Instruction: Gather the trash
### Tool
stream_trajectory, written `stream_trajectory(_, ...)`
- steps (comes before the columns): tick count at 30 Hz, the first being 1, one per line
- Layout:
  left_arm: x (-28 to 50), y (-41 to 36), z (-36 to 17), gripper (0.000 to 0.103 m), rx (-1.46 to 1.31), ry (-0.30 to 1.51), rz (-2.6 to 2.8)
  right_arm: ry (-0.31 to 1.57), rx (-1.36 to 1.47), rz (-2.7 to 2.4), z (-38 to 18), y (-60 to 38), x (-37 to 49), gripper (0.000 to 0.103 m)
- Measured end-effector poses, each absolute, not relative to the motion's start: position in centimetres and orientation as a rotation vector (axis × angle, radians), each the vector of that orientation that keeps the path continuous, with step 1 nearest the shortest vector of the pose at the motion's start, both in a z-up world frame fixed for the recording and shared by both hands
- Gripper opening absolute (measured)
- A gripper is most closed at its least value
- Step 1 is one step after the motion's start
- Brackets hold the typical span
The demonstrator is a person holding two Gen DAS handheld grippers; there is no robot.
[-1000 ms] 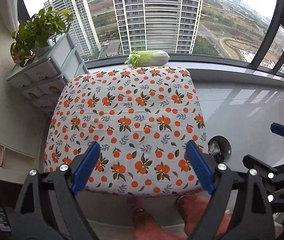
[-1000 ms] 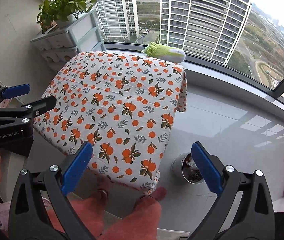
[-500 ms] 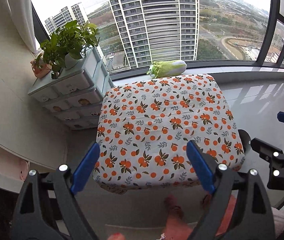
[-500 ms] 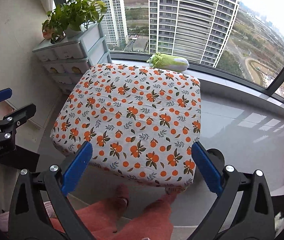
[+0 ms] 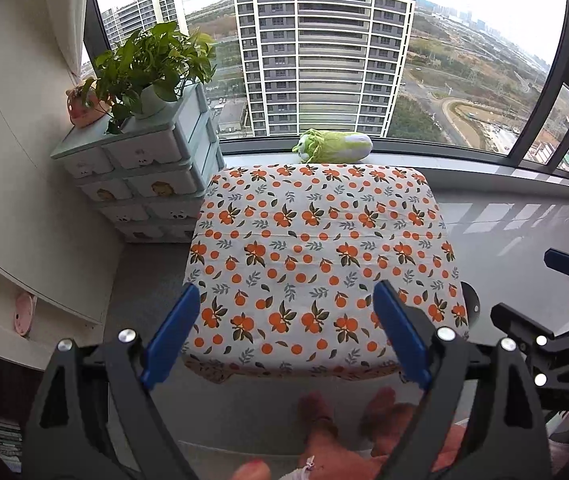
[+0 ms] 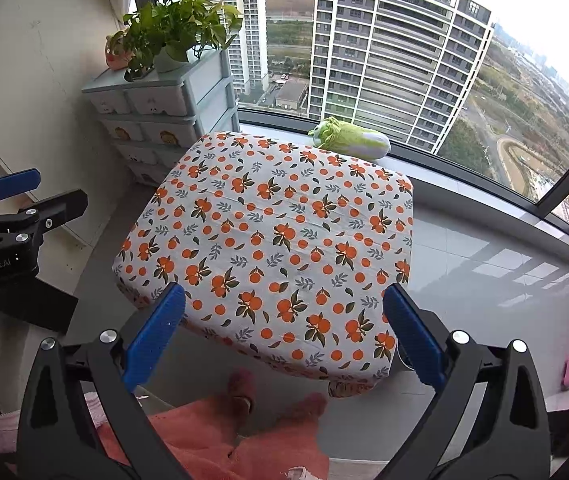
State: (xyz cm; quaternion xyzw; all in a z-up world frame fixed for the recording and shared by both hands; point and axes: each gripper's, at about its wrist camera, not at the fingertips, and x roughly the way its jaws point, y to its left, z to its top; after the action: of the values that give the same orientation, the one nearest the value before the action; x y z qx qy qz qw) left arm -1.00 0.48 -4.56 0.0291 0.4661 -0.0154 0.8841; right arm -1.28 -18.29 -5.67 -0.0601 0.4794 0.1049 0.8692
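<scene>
Big window wall (image 5: 324, 60), towers outside. Table under an orange-print cloth (image 5: 316, 256) fills the middle of the floor, near edge just ahead of the person's slippered feet (image 6: 244, 390).

Left gripper (image 5: 284, 332): blue-padded fingers spread wide apart, nothing between them, touching nothing, held above the table's near edge. Right gripper (image 6: 284, 332): likewise wide apart, holding nothing, above the near right corner.

Containers: pale blue drawer unit (image 5: 144, 192) against the left wall beside the table, drawers closed, contents unseen; potted plant (image 5: 152, 64) and a small pink figurine (image 5: 82, 106) on top. Dark rim of a bin (image 5: 471, 304) shows past the table's right edge; contents hidden.

Plush cabbage (image 5: 334, 146) lies on the sill behind the table. No loose trash visible on the cloth.
</scene>
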Motion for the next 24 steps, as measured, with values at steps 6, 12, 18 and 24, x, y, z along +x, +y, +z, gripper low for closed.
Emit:
stream_trajectory(6,-1.3,-0.3,-4.4,0.088,0.107,0.962,-0.034,0.999,-0.112,0.214,-5.7,-18.4,-1.2,0.096)
stream_trajectory(12,-1.4,-0.7,-4.0,0.088,0.113,0.953,-0.043,0.995,-0.111,0.205,-5.7,-18.6,-1.1,0.096)
stream_trajectory(18,-1.2,-0.6,-3.7,0.088,0.105,0.950,-0.050,0.995,-0.113,0.201,-5.6,-18.7,-0.9,0.096)
stream_trajectory(24,-1.2,-0.7,-3.7,0.088,0.103,0.954,-0.053,0.995,-0.113,0.201,-5.7,-18.7,-0.9,0.096)
